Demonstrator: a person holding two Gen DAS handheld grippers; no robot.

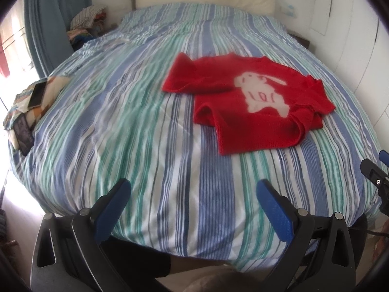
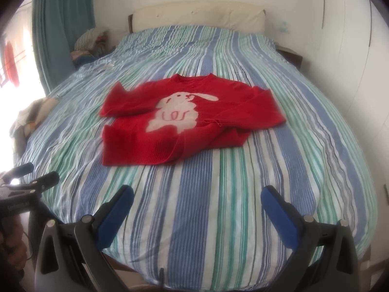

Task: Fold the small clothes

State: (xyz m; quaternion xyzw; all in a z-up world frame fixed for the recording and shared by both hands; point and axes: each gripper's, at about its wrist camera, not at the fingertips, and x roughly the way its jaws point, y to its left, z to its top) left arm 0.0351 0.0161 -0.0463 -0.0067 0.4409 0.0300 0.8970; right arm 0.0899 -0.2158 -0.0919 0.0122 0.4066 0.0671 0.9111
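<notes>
Red knit sweater [image 2: 184,119] sprawls mid-bed on the striped duvet [image 2: 243,194], at twelve o'clock from the right tool [image 2: 197,194], one o'clock from the left tool [image 1: 194,189]. Both are spread, empty, well short. Risk: pinching duvet along with loose, bunched knit.

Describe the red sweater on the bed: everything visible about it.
The red sweater looks knitted, with a pale rabbit motif on the chest and a round neckline at the far end. It lies face up and mostly flat on the striped bedcover, both sleeves spread sideways, with the hem nearest the cameras rumpled and partly folded over. Only the bedcover touches it; both grippers hang open, well short of it.
</notes>
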